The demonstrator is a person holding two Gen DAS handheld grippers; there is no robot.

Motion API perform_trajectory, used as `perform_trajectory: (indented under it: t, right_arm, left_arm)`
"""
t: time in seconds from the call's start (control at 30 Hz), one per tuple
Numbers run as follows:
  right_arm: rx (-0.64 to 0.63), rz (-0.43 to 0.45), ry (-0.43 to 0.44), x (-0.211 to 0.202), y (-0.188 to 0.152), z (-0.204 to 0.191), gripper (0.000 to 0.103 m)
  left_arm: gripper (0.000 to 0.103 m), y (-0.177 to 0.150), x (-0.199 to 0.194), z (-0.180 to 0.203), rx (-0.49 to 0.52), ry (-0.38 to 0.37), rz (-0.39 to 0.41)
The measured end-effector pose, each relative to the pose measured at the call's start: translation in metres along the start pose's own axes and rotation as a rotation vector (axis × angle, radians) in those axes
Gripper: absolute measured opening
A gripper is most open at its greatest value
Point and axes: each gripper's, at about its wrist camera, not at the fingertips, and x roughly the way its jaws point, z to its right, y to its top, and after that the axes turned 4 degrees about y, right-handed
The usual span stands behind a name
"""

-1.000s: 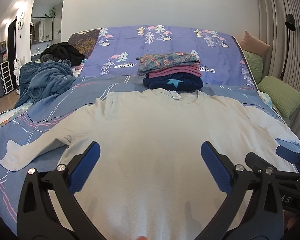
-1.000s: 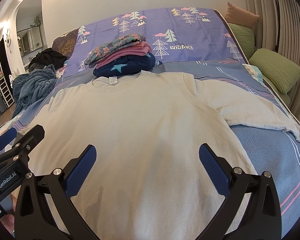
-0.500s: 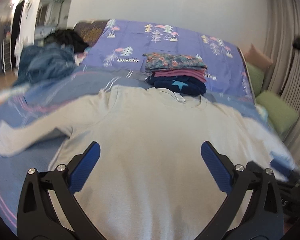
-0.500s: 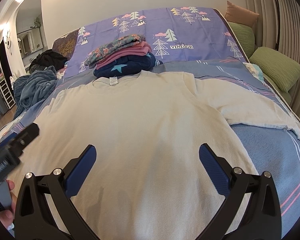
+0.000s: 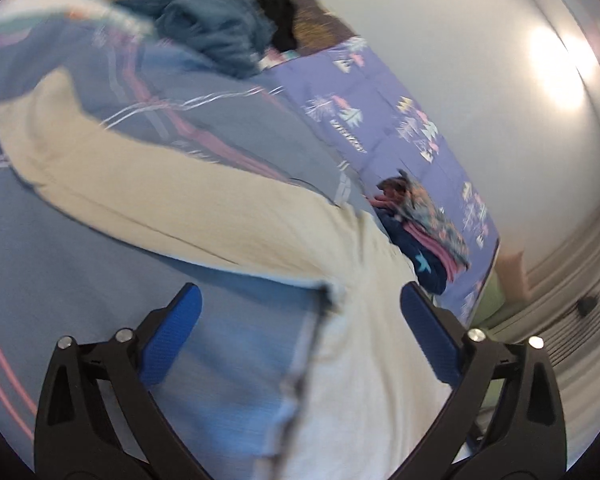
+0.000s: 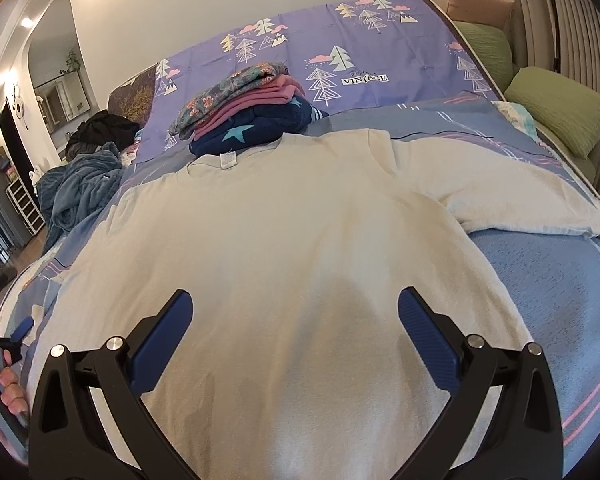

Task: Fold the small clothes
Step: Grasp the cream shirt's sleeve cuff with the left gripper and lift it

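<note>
- My right two-finger gripper with blue pads (image 6: 294, 334) has its jaws spread wide and holds nothing; it hangs over the lower middle of the cream long-sleeved cotton shirt (image 6: 284, 248).
- That shirt lies flat and face-down on the blue striped bedspread (image 6: 560, 292), collar toward the headboard, its white neck label (image 6: 228, 159) showing, with one sleeve stretched out to the right.
- Just beyond the collar I see a stack of folded clothes (image 6: 244, 116): navy with a star at the bottom, pink in the middle, floral on top.
- My left two-finger gripper with blue pads (image 5: 300, 334) is also wide apart and empty; its view is tilted and blurred, pointing at the shirt's armpit, where sleeve meets body.
- In that view the other sleeve runs away up-left across the bedspread.
- A rumpled blue-grey blanket (image 6: 80, 188) sits at the bed's far left edge, and two green pillows (image 6: 560, 108) lie at the right.
</note>
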Motion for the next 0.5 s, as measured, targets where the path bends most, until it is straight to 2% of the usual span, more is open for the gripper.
perform_trajectory:
  t: [0.07, 0.17, 0.33, 0.5]
  right_arm:
    - [0.007, 0.004, 0.008, -0.001, 0.0, 0.002, 0.102]
    - [0.016, 0.003, 0.02, -0.001, -0.001, 0.004, 0.102]
    - [0.023, 0.006, 0.038, -0.002, -0.001, 0.004, 0.102]
    - [0.02, 0.008, 0.041, -0.003, -0.002, 0.005, 0.102]
  left_arm:
    - [0.093, 0.018, -0.01, -0.024, -0.027, 0.024, 0.014]
    - [0.093, 0.042, -0.029, -0.061, -0.054, 0.106, 0.043]
    - [0.093, 0.069, -0.045, -0.132, -0.184, 0.179, 0.016]
    - [0.093, 0.086, -0.05, -0.173, -0.29, 0.203, 0.001]
